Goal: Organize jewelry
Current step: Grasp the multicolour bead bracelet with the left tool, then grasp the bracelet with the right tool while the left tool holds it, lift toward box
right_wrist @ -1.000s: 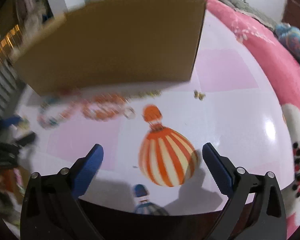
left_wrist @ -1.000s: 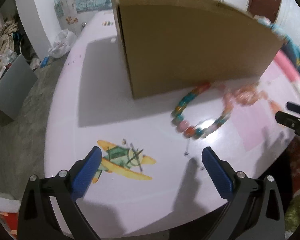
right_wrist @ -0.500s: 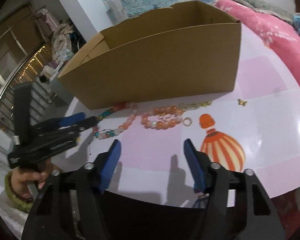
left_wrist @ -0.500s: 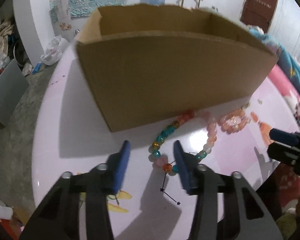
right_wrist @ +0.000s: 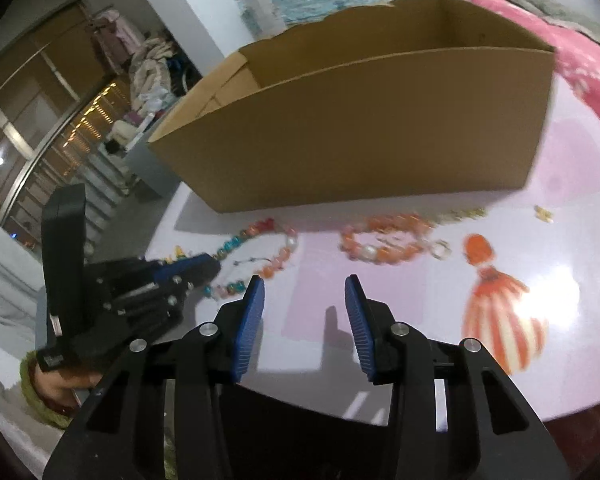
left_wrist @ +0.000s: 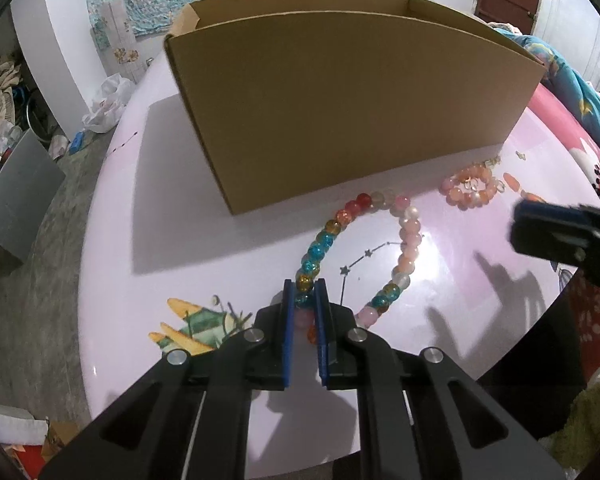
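Left hand-held gripper (left_wrist: 304,294) clenched on multicoloured bead necklace (left_wrist: 404,236); right hand-held gripper (right_wrist: 304,292) released, holding nothing.

Necklace lies in a loop on the pale pink table (left_wrist: 148,240), just in front of the open cardboard box (left_wrist: 340,100); the near-left part of the loop, teal and amber beads, sits between the left blue pads (left_wrist: 287,320), which are nearly together. Necklace otherwise rests on the table surface. Orange-and-pearl bead bracelet (right_wrist: 380,240) lies to the right of the necklace, apart from it, near the box's front wall; small ring (right_wrist: 440,249) just beside the bracelet's right end. Right pads stand well apart, over bare table below the bracelet. Printed balloon (right_wrist: 500,312) and aeroplane (left_wrist: 188,328) graphics on the table.
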Demonstrator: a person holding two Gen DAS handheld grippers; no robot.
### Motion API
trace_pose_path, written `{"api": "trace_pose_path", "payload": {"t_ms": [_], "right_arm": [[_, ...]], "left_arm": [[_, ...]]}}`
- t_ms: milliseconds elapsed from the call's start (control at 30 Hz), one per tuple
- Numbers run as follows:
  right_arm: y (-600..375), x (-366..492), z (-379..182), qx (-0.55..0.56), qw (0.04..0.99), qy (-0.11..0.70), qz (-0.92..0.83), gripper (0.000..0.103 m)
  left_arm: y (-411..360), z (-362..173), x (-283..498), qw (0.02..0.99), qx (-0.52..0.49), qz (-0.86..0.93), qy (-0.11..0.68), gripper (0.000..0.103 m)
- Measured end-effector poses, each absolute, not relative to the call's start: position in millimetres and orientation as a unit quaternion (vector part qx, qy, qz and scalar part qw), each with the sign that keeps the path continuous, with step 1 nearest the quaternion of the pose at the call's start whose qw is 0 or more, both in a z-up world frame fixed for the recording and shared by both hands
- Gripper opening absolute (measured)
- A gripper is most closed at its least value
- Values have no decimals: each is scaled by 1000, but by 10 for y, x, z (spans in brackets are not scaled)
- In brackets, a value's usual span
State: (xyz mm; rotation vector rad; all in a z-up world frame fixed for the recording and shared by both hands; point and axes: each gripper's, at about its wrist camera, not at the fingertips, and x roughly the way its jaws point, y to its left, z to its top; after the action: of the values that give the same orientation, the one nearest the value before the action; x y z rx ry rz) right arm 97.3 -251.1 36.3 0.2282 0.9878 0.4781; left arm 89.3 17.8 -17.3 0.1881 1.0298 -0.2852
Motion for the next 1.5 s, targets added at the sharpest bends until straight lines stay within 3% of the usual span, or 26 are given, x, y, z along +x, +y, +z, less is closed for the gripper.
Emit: {"api": "trace_pose_path", "payload": {"t_ms": [367,467,633,667,933,1033,1100,1167,1300,1367,1400,1500], "right_arm": [[-2048,1309,216,21,845,477,241,24],[-1986,1332,154,0,841,487,235,13],[-2075,1281,178,13,842,487,234,9],[-2104,1263,205,16,842,484,236,0],[-2216,1204,289,47,845,474,242,0],[-2185,1226,298,41,849,469,240,5],[-2153,1257,293,34,850,468,240,27],[-2082,1281,275,16,851,468,239,33],[-1897,1306,161,-45,843,481,238,33],[-1824,1277,162,-80,848,471,231,21],[-1804,1271,166,-92,848,469,227,8],[-1875,1274,190,-58,847,473,235,8]], "left_arm": [[254,-174,922,859,71,-135,488,10],[288,-180,918,862,69,-134,484,10],[324,-204,923,868,63,-132,475,9],[324,-183,898,870,60,-134,470,9],[313,77,758,888,59,-149,432,9],[294,96,741,889,63,-152,427,9],[284,79,751,887,63,-150,432,9],[282,66,764,885,58,-150,436,9],[324,27,811,884,51,-147,440,9],[331,10,826,884,52,-145,442,9],[328,11,830,884,54,-145,442,9],[317,63,825,886,57,-147,435,9]]}}
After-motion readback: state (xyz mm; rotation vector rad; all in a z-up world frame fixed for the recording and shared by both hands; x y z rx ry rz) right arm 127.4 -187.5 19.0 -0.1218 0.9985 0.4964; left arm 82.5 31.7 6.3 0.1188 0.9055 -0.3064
